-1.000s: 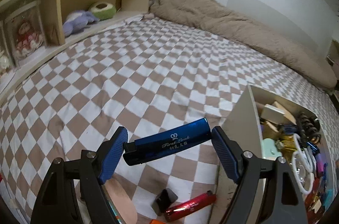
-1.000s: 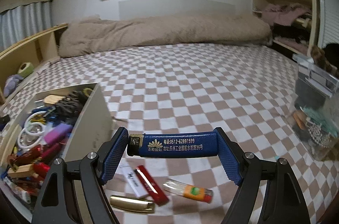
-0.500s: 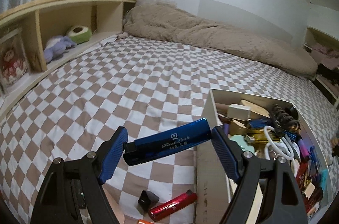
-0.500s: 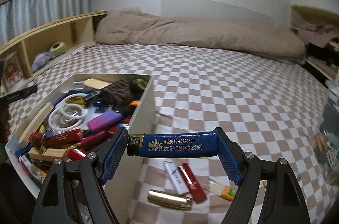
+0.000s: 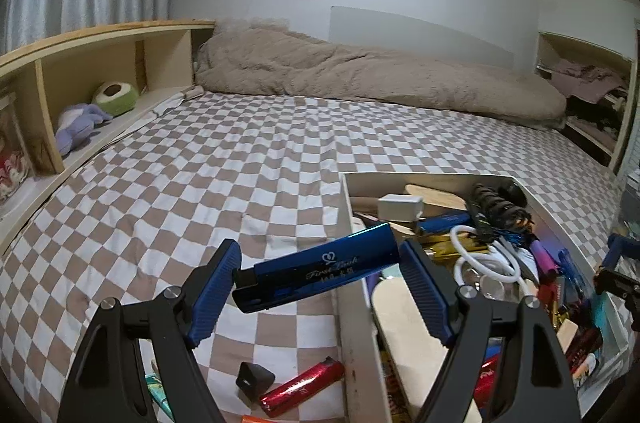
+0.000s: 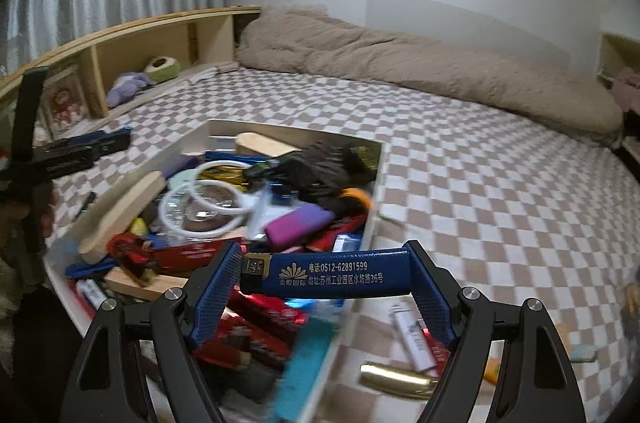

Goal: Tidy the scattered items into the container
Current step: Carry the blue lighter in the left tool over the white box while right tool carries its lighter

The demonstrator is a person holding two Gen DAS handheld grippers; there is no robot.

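Left wrist view: the left gripper clamps a glossy blue lighter endwise, tilted, just beside the white open box's wall — seemingly poised for dropping in; a red lighter lies outside.

Right wrist view: the right gripper grips a blue printed lighter level over the box's cluttered inside — unlike the other view, a gold tube shows on the checked bedsheet.

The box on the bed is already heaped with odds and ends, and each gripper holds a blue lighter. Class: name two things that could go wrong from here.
1. The box is piled near its rim; a dropped lighter could slide off the heap onto the checked sheet.
2. The left gripper holds its blue lighter tilted, end to end between the fingers; it may pivot and slip out before it is fully over the box.
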